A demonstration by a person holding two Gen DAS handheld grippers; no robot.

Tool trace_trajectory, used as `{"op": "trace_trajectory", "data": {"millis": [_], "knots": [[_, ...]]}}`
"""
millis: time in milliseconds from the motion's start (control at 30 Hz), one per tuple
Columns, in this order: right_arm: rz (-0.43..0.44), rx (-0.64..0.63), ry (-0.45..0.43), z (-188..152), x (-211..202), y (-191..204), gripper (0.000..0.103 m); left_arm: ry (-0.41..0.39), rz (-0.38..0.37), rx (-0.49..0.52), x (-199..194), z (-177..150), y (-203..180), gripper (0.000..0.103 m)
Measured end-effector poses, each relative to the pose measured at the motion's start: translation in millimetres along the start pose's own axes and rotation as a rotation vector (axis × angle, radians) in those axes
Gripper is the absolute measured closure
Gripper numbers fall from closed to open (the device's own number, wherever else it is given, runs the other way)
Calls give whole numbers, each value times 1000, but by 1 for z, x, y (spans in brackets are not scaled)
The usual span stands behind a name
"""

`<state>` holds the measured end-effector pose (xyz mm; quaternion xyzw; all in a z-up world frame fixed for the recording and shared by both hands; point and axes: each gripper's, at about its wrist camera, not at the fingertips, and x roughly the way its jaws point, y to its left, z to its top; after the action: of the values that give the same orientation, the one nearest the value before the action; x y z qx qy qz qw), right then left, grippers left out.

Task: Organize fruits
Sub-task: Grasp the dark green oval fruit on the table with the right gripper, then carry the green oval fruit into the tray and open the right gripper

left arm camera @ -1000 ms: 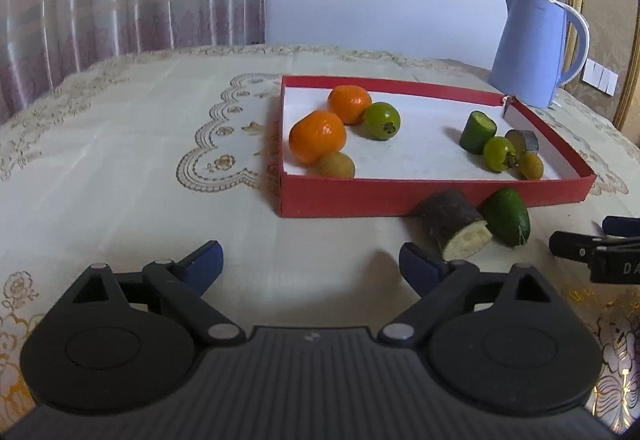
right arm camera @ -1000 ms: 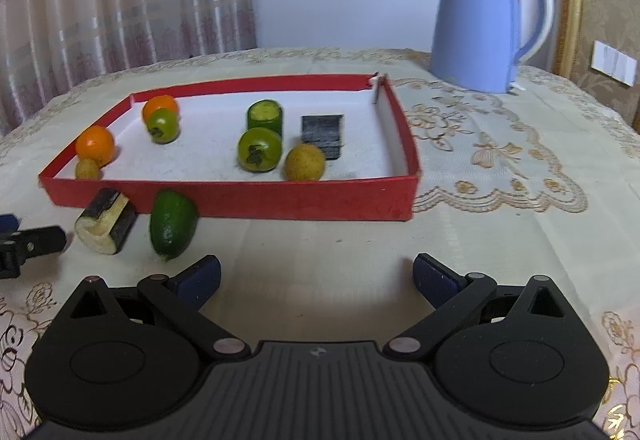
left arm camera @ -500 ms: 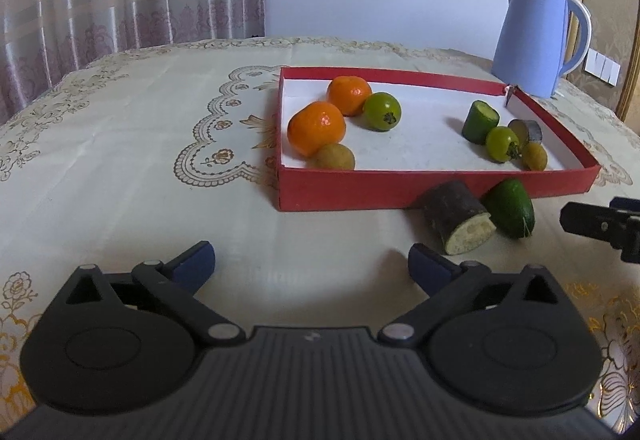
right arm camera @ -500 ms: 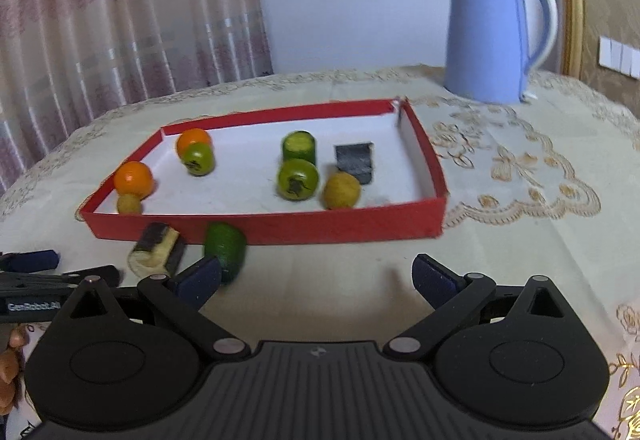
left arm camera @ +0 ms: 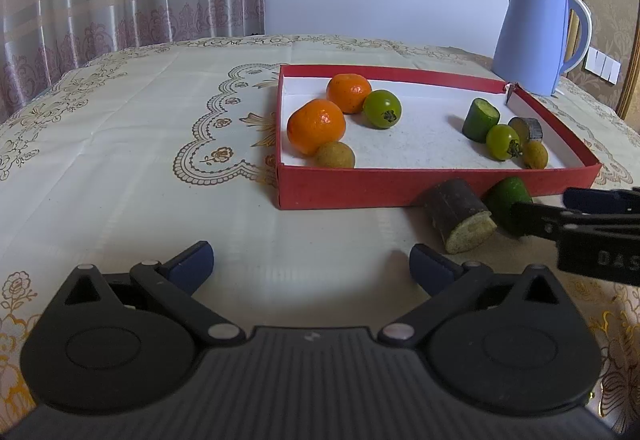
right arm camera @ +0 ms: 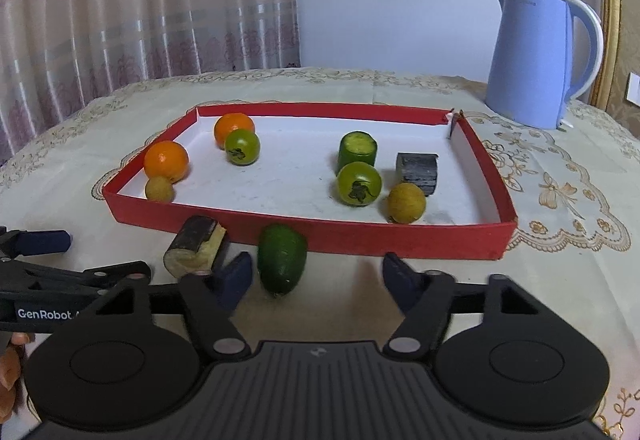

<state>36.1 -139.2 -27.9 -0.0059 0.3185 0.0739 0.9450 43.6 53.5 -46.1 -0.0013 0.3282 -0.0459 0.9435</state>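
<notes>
1. The right tool [right arm camera: 316, 276] fills the bottom of its own view, its blue-tipped fingers spread apart and holding nothing; the near end of the green fruit [right arm camera: 282, 258] lies in the gap between them, closer to the left finger.
2. The left tool [left arm camera: 310, 266] sits at the bottom of its view, fingers spread wide over bare counter [left arm camera: 120, 167], gripping nothing.
3. The green fruit lies on the counter just in front of the red tray [right arm camera: 400, 236], lower centre of the right view. Its long axis runs near to far, narrower end toward the camera, far end close against the tray wall.
4. Just to its left lies a dark-skinned cut piece [right arm camera: 196, 250], on its side, pale cut face toward the lower left, its long axis slanting up and right to the tray wall.
5. Inside the tray, left end: two oranges [right arm camera: 166, 159], a green tomato [right arm camera: 242, 147] and a small tan fruit [right arm camera: 159, 188].
6. Right half of the tray: an upright green cut cylinder [right arm camera: 357, 151], cut face up; a second green tomato [right arm camera: 359, 183]; a tan round fruit [right arm camera: 406, 202]; a dark cut piece [right arm camera: 417, 167].
7. Beyond the tray, upper right, a blue kettle [right arm camera: 536, 59] stands on the counter, with curtains [right arm camera: 140, 7] behind at upper left.
</notes>
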Motion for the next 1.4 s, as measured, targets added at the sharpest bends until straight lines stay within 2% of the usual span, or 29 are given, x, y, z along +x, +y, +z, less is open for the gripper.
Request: {"op": "trace_trajectory", "data": {"millis": [133, 233, 367, 467, 967, 1200, 1400], "knots": [[13, -6, 7, 0, 6, 5, 48, 0, 0, -1, 0, 0, 0, 0], [4, -29, 7, 0, 10, 12, 50, 0, 0, 1, 0, 0, 0, 0], [4, -46, 14, 0, 16, 17, 69, 0, -1, -1, 0, 0, 0, 0], [14, -58, 8, -1, 15, 19, 73, 0, 0, 1, 0, 0, 0, 0], [1, 3, -63, -6, -13, -6, 74, 0, 0, 0, 0, 0, 0, 0], [-74, 29, -144, 16, -28, -32, 74, 0, -1, 0, 0, 0, 0, 0], [-108, 35, -141, 27, -12, -43, 74, 0, 0, 0, 0, 0, 0, 0]]}}
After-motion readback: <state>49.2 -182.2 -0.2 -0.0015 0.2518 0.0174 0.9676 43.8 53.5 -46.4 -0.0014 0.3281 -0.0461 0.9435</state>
